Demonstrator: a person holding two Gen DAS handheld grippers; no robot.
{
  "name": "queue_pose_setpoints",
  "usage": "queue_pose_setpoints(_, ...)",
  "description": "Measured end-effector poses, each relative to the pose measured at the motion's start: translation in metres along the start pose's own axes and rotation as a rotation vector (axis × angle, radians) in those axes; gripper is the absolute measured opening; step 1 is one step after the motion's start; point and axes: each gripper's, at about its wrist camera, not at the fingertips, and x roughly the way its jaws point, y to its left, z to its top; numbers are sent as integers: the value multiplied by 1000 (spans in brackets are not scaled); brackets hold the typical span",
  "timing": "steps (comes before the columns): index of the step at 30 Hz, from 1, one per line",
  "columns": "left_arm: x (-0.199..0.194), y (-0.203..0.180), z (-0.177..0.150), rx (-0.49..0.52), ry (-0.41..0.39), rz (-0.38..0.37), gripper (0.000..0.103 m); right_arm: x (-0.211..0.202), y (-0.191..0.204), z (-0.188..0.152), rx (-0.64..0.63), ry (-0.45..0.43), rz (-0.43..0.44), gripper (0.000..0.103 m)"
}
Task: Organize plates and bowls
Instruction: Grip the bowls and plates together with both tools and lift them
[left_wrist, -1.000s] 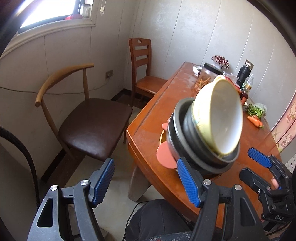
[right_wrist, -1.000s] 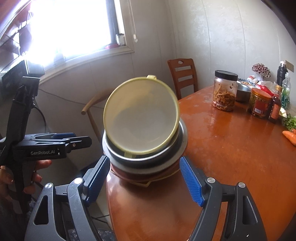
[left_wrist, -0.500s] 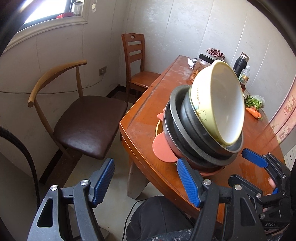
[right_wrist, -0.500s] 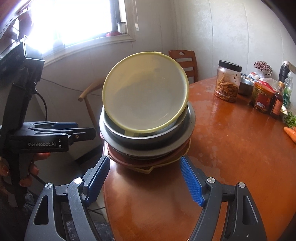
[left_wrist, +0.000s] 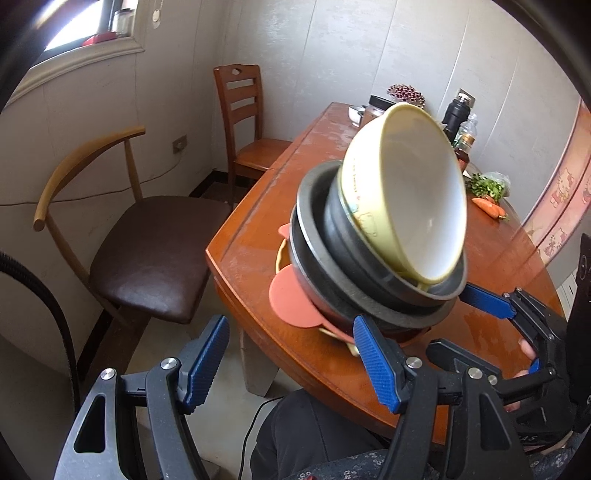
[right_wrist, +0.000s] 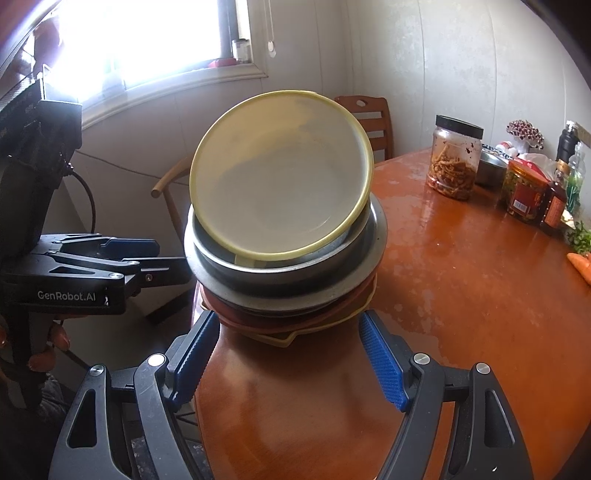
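Yellow bowl (right_wrist: 280, 177) tilts atop the stack (right_wrist: 284, 273) of metal bowls and plates at the tabletop (right_wrist: 461, 295) corner. Right tool (right_wrist: 288, 362) flanks the stack's base, released; left tool (left_wrist: 291, 362) beside the stack, released, empty.

Both wrist cameras are looking forward and downward along their gripper fingers. The left view is facing the worktop (left_wrist: 258, 236) corner from its left; the right view is facing it from close in. Both are sharing the bowl stack (left_wrist: 376, 251) (right_wrist: 284, 236).
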Motion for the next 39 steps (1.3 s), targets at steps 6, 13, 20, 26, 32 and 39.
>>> queue_pose_setpoints(6, 6, 2, 2, 7, 15, -18, 70, 3, -3, 0, 5, 3, -7, 79)
queue_pose_setpoints(13, 7, 9, 0, -6, 17, -17, 72, 2, -10, 1, 15, 1, 0, 79)
queue_pose_setpoints(20, -1, 25, 0, -67, -4, 5, 72, 5, -19, 2, 41, 7, 3, 79)
queue_pose_setpoints(26, 2, 37, 8, -98, -10, 46, 72, 6, -18, 4, 21, 4, 8, 79)
queue_pose_setpoints(32, 13, 48, 18, -117, 5, 76, 72, 5, -13, 6, -5, -7, 18, 80)
queue_pose_setpoints(39, 25, 47, 28, -114, 18, 6, 72, 7, -7, 9, -48, -9, 30, 80)
